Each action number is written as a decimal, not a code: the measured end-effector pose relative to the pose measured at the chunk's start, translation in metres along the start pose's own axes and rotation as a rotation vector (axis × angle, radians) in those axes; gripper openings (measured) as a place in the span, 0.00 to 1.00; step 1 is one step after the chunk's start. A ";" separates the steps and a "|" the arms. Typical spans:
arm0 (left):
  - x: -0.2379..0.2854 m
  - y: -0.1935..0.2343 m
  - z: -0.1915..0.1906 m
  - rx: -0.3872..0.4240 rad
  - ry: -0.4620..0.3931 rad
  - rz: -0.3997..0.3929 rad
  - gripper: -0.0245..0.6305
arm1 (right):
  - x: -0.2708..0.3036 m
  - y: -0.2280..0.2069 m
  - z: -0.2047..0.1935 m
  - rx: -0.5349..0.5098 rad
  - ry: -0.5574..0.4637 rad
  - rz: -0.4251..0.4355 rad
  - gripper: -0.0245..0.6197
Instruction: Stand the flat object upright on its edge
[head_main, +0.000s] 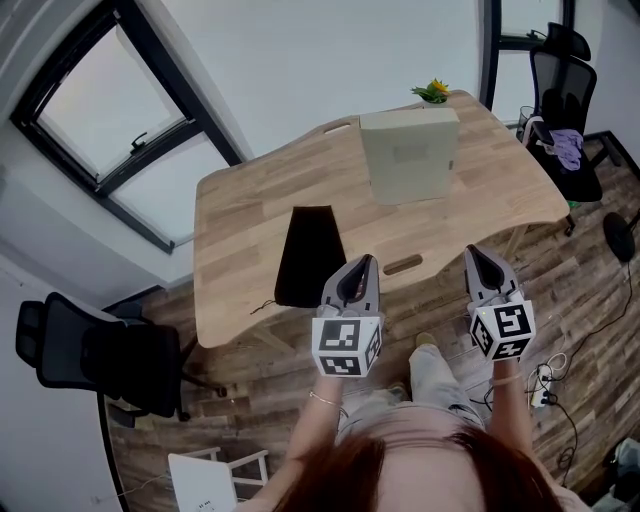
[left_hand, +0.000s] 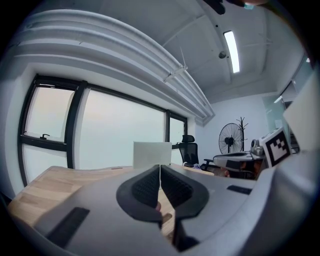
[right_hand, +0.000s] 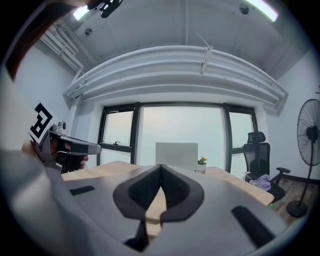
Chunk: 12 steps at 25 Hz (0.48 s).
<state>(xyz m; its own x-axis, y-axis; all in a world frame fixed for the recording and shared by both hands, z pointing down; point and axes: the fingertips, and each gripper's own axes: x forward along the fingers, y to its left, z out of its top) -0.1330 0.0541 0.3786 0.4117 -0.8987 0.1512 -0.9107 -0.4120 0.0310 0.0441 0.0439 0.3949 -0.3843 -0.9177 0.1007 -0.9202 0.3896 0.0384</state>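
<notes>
we stand at the near edge of the wooden table (head_main: 240, 210). the pale flat object (head_main: 408, 160) stands upright on its edge at the table's far side, well apart from both grippers. a black sheet (head_main: 310, 255) lies flat nearer us, to the left. our left gripper (head_main: 362, 262) and right gripper (head_main: 476, 250) hover by the near edge, each with jaws pressed together on nothing. a small potted plant (head_main: 433, 92) sits just behind the flat object.
</notes>
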 end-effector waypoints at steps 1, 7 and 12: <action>-0.003 -0.001 0.000 0.001 0.001 -0.001 0.06 | -0.002 0.002 0.001 -0.001 -0.002 0.001 0.04; -0.017 -0.004 0.002 0.011 -0.001 -0.007 0.06 | -0.015 0.013 0.007 -0.009 -0.021 0.002 0.04; -0.023 -0.010 0.005 0.008 -0.012 -0.013 0.06 | -0.021 0.017 0.008 -0.017 -0.024 0.000 0.04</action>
<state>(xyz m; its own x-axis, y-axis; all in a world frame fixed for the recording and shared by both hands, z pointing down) -0.1336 0.0782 0.3694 0.4238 -0.8950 0.1393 -0.9050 -0.4247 0.0247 0.0363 0.0694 0.3858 -0.3862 -0.9193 0.0764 -0.9189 0.3906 0.0551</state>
